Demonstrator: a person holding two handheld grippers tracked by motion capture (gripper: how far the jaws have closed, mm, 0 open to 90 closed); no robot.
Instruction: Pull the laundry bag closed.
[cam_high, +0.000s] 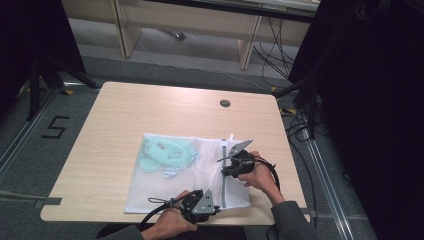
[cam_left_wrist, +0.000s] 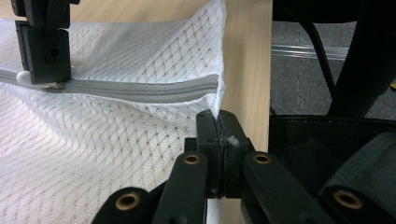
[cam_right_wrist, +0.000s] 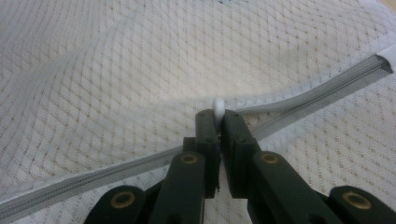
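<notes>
Light wood surface (cam_high: 115, 125) on grey carpet, shelving legs at the top of the high view, dark curtains at both sides. White mesh laundry bag (cam_high: 170, 187) lies flat in the lower centre of the surface, with pale green items (cam_high: 162, 154) inside toward its upper left; a grey zipper (cam_high: 223, 175) runs along its right end. In the right gripper view the right gripper (cam_right_wrist: 218, 122) has its jaws together on the white zipper pull (cam_right_wrist: 217, 106), which pokes out above the tips at frame centre. In the left gripper view the left gripper (cam_left_wrist: 218, 122) has its jaws pressed together on the bag's corner fabric just past the zipper's end, lower centre of frame. Judgement: a zipper run is in hand, direction unclear. To do it well, keep the left clamp fixed as an anchor so the tape stays taut, and draw the pull straight along the zipper line, low to the surface, without twisting or lifting the mesh into the teeth.
</notes>
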